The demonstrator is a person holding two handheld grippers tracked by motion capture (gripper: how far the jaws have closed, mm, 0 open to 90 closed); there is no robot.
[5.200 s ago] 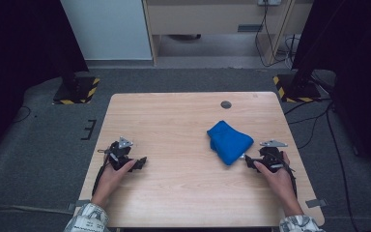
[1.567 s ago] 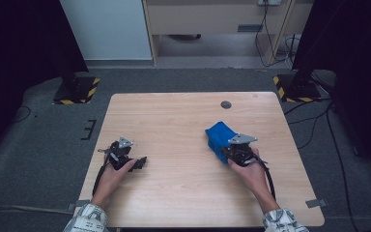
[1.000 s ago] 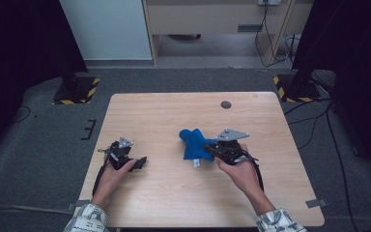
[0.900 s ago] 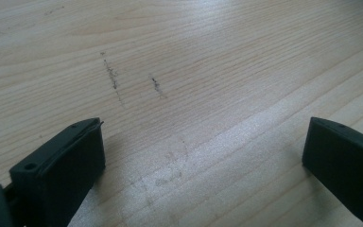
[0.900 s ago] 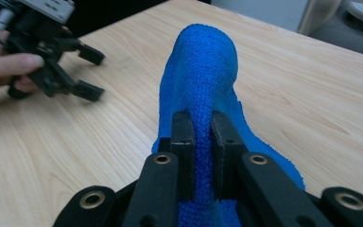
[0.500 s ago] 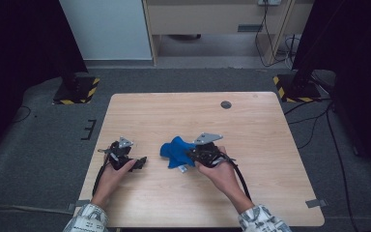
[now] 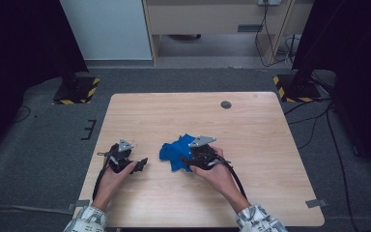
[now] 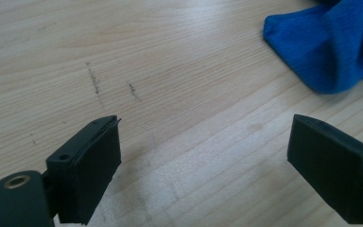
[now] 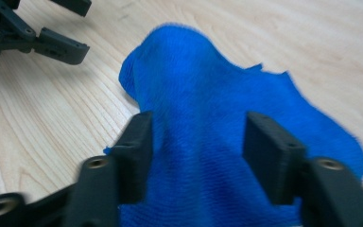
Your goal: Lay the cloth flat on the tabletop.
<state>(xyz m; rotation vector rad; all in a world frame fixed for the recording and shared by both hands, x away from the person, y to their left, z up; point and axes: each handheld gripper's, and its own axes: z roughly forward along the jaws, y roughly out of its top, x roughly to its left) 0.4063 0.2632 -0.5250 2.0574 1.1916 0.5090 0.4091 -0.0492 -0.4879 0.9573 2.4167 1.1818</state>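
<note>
The crumpled blue terry cloth (image 7: 176,151) lies bunched near the middle of the light wooden table (image 7: 251,130), its long axis running toward the left gripper (image 7: 140,165). A fold lies between the right gripper (image 9: 196,142)'s jaws, which have just been opening and no longer pinch it. The left gripper stands wide, empty, just beside the cloth.

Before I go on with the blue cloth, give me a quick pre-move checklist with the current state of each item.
1. Crumpled blue terry cloth lies fully on the light wooden table: ok.
2. Right gripper released: its jaws have just been opening; cloth lies between them, pads apart from it: ok.
3. Left gripper open, nothing between its jaws, bare wood below: ok.
4. Left gripper clear of the cloth: ok, the cloth edge lies ahead of it, untouched.
5. Cloth spread flat: not ok, it is bunched and humped.
6. Small dark round disc near the far edge out of the way: ok.
</note>
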